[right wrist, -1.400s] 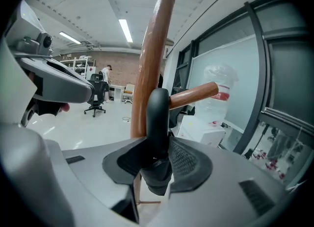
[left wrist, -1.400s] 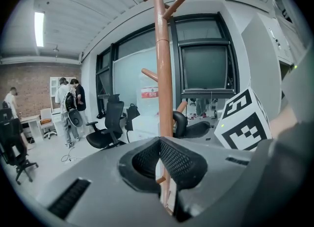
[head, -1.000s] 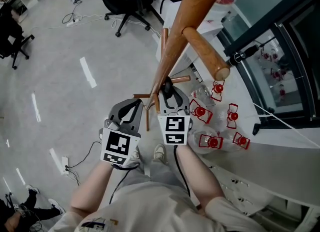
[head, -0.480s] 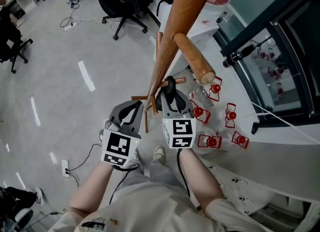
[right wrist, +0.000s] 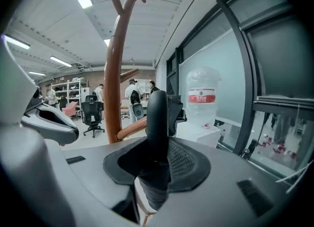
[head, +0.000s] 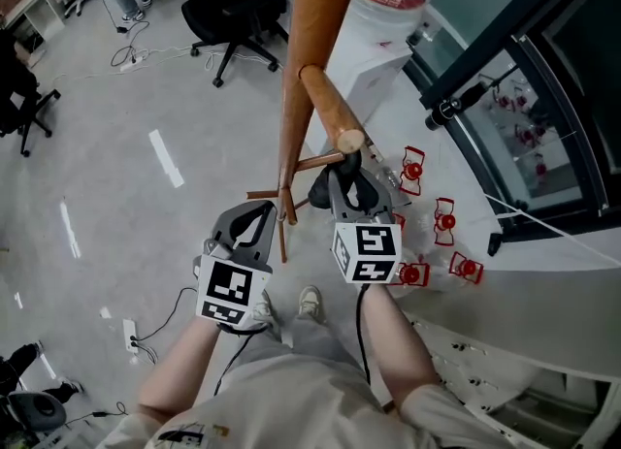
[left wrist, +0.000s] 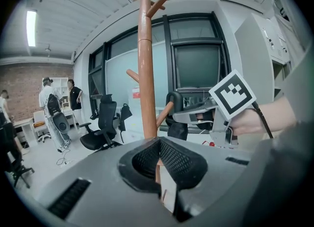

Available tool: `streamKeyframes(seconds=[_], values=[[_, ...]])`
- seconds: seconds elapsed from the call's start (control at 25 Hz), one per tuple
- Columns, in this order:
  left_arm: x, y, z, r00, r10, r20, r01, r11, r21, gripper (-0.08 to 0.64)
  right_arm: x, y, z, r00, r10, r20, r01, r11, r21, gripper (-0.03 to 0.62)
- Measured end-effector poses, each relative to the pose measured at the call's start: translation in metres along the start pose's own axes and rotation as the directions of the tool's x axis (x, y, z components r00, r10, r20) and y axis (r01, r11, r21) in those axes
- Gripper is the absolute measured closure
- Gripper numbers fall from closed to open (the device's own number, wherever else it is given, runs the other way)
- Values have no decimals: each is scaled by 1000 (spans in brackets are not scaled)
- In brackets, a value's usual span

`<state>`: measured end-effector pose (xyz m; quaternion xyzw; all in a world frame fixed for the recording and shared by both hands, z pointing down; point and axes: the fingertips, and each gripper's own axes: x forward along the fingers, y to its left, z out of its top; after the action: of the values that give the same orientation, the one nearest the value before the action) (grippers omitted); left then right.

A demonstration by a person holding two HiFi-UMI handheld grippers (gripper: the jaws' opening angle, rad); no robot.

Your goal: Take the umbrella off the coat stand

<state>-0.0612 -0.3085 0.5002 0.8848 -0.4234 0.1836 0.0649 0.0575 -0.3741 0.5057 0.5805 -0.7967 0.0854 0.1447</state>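
The wooden coat stand (head: 303,40) rises in front of me, with one thick peg (head: 330,112) slanting toward me. My right gripper (head: 342,174) is shut on the umbrella's black curved handle (right wrist: 157,123), which stands up between its pads, just under the peg's rounded tip. The rest of the umbrella is hidden below the gripper. In the left gripper view the same handle (left wrist: 172,104) shows beside the stand's pole (left wrist: 146,74). My left gripper (head: 260,216) is shut on nothing, to the left of the pole and apart from it.
A white counter (head: 543,302) with several red-capped clear pieces (head: 427,243) runs along the right by a glass wall (head: 543,98). A water bottle (right wrist: 202,98) stands behind. Black office chairs (head: 228,11), floor cables and people are farther off on the left.
My right gripper has risen and moved outward along the peg with the umbrella handle, from near the pole to the peg's tip. The left gripper has stayed about where it was.
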Motion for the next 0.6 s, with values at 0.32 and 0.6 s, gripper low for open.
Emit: streamKeyframes(seconds=[0.32, 0.6], values=[[9, -9, 18, 1000, -16, 14, 16, 999, 29, 552, -15, -42, 22, 998, -61, 36, 61, 998, 10, 471], [8, -12, 59, 998, -5, 67, 0, 997, 82, 552, -47, -65, 66, 993, -55, 103, 56, 998, -9, 471]])
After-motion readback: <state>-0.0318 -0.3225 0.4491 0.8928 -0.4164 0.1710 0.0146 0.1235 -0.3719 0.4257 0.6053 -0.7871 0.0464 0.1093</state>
